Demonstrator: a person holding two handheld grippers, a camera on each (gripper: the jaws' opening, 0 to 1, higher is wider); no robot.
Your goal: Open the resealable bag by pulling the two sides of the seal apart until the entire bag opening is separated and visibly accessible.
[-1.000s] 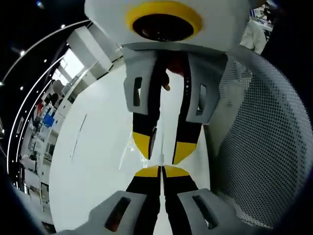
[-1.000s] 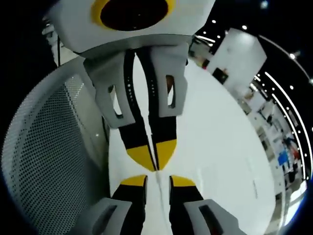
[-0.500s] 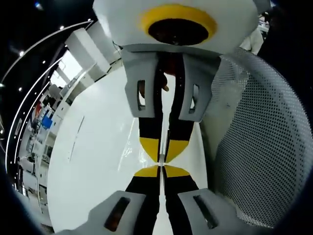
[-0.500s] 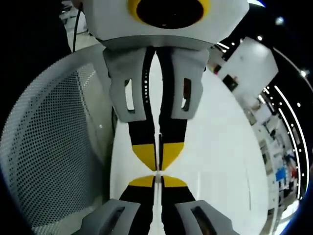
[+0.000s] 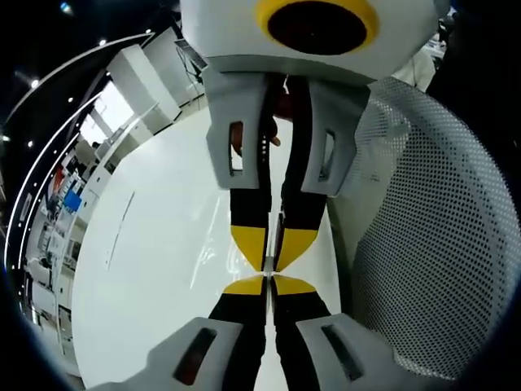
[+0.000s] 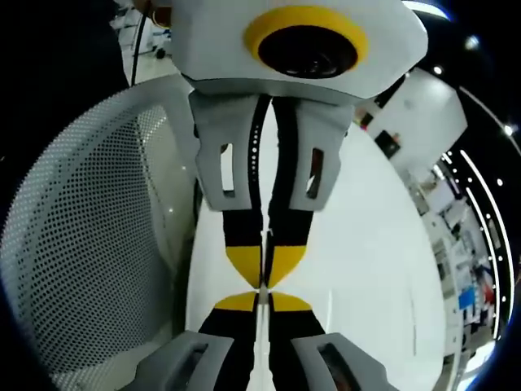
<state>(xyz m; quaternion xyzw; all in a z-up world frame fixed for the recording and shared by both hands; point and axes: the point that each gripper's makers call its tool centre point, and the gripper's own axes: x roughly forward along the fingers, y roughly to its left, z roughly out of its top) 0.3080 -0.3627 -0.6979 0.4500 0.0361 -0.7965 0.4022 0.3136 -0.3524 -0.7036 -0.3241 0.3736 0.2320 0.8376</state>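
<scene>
Both grippers, left (image 5: 269, 281) and right (image 6: 262, 295), fingers clenched tip-to-tip on thin clear bag seal (image 5: 268, 265) (barely visible); opening seemingly unseparated.

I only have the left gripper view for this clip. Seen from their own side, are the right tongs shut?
Observer: Yes. In the right gripper view the right tongs are shut on a thin clear edge, apparently the bag.
Operator: And the left tongs from there?
Observer: The left tongs come down from the top, jaws together, tip to tip with the right ones.
Operator: Anything behind them?
Observer: A dark cable shows at upper left, beyond the mesh panel.
</scene>
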